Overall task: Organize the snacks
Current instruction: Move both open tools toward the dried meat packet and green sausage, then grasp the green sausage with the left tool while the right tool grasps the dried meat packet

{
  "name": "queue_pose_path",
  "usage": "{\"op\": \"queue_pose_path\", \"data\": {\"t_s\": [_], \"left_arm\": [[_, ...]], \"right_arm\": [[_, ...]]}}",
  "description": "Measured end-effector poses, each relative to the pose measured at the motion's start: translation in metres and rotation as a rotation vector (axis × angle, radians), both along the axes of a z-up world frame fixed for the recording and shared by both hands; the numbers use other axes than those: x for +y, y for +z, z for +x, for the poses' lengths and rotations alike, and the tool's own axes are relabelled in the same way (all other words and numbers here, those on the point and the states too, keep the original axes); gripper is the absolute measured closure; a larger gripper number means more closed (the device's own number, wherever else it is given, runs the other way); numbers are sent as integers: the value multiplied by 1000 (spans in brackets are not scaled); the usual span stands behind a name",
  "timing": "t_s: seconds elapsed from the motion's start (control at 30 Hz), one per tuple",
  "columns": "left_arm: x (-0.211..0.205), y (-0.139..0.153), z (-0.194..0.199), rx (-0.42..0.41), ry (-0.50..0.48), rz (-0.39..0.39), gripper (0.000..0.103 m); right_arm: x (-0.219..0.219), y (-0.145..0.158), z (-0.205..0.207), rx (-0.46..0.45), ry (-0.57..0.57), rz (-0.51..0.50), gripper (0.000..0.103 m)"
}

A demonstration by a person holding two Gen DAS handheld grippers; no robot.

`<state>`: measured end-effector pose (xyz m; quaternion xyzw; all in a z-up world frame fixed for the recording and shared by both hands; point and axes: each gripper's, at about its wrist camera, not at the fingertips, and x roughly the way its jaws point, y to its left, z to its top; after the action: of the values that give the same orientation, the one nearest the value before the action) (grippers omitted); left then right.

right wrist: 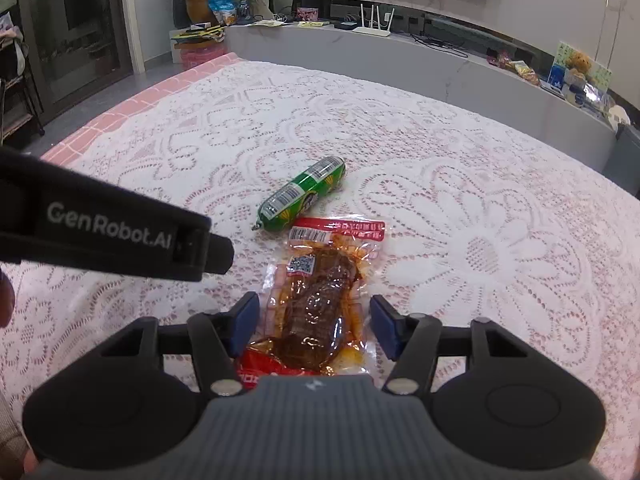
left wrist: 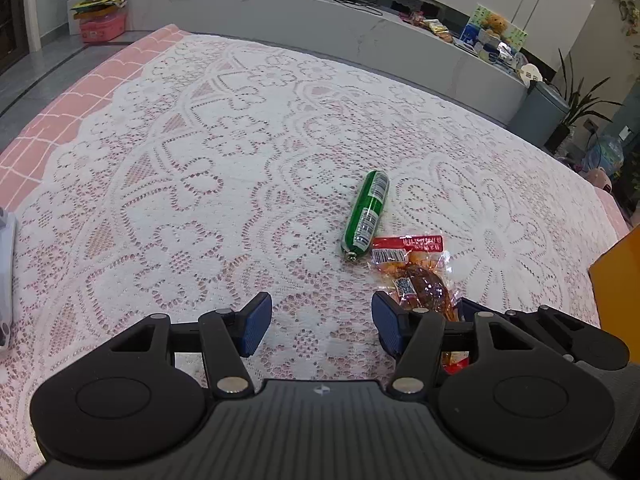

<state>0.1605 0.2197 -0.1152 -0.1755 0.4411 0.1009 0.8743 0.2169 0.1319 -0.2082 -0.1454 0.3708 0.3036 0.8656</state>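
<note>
A green sausage stick [left wrist: 366,213] lies on the lace tablecloth [left wrist: 200,184]; it also shows in the right wrist view [right wrist: 303,196]. Next to it lies a clear vacuum pack of brown braised meat with red ends [right wrist: 320,300], also seen in the left wrist view [left wrist: 420,276]. My right gripper [right wrist: 314,326] is open, its blue pads on either side of the meat pack, not touching it. My left gripper [left wrist: 322,322] is open and empty over bare cloth, left of the pack. Its black body [right wrist: 120,236] crosses the right wrist view.
An orange box edge [left wrist: 618,280] stands at the right. A white object [left wrist: 6,272] sits at the left edge. A grey curved counter [right wrist: 400,60] with a router and snack bags runs behind the table. The pink cloth border [left wrist: 60,112] marks the table's left edge.
</note>
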Motion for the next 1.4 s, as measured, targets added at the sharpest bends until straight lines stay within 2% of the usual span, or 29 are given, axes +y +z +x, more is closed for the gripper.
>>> {"op": "queue_pose_path", "data": {"t_s": [0.13, 0.33, 0.53, 0.73, 0.9, 1.17, 1.23, 1.37, 1.4], "left_arm": [[-4, 3, 2, -36, -24, 4, 35], [-15, 11, 14, -80, -84, 9, 35], [-30, 17, 39, -120, -177, 92, 32], [-33, 2, 56, -141, -206, 177, 28], [-33, -9, 59, -167, -223, 197, 26], [-26, -26, 66, -123, -194, 192, 28], [-25, -29, 66, -116, -192, 191, 34], [-27, -28, 63, -128, -209, 197, 54], [-28, -28, 63, -131, -211, 203, 62]], "right_arm": [[-5, 5, 0, 6, -31, -19, 46], [-28, 18, 10, 1, -120, 6, 46], [-44, 14, 33, -3, -199, 22, 46], [-46, 7, 43, -10, -197, 43, 46], [-41, 0, 45, 3, -193, 42, 46], [-41, -4, 44, -1, -182, 34, 45], [-41, -4, 44, -1, -181, 35, 45], [-41, -5, 42, -5, -181, 34, 45], [-40, -5, 42, -5, -181, 34, 44]]}}
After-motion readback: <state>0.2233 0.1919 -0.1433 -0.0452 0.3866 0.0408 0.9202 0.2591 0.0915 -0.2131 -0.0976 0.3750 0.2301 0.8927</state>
